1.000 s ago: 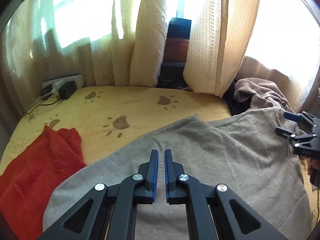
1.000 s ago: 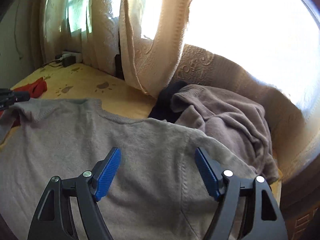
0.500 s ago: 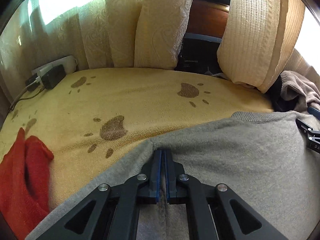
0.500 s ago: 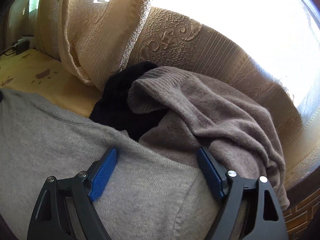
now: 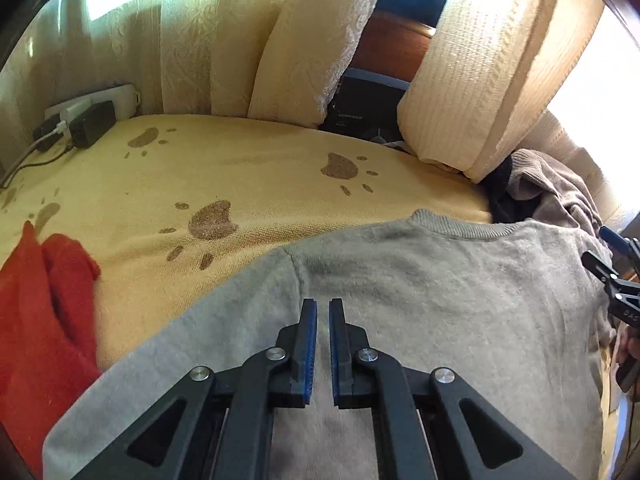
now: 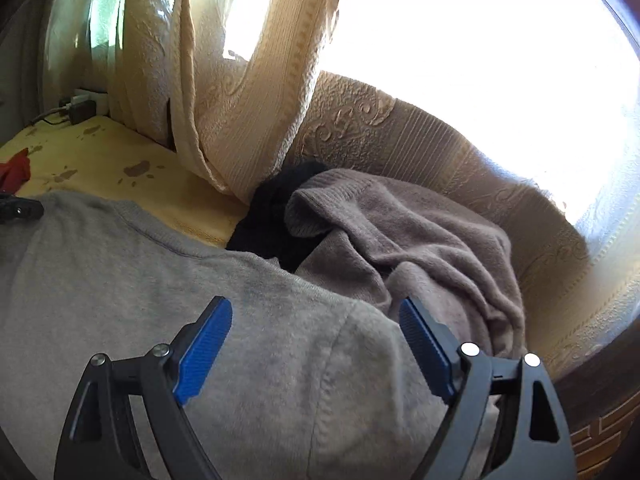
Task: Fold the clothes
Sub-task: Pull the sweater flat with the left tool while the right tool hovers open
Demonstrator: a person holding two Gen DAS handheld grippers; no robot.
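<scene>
On the far left of the bed lies a red garment (image 5: 38,320), crumpled on the yellow paw-print blanket (image 5: 248,168), clear of the work. Next over, the grey sweater (image 5: 420,280) is spread flat, neckline toward the curtains (image 5: 312,40). Left gripper (image 5: 323,320) sits over its left shoulder seam with jaws pressed nearly together; I can't tell if any knit is caught between the pads, looks empty. Risk: if it pulls now with nothing pinched, the sleeve stays put and the fold fails. Further right, the right gripper (image 6: 316,336) hangs over the other shoulder, jaws spread wide and opening, only flat cloth under them, nothing gripped. Just beyond it, a brown sweater (image 6: 420,232) and a black garment (image 6: 280,208) are heaped against the grey one's edge. Risk there: wide jaws closing could grab the brown knit too and drag it into the fold. Uneven grabs would skew the sweater.
</scene>
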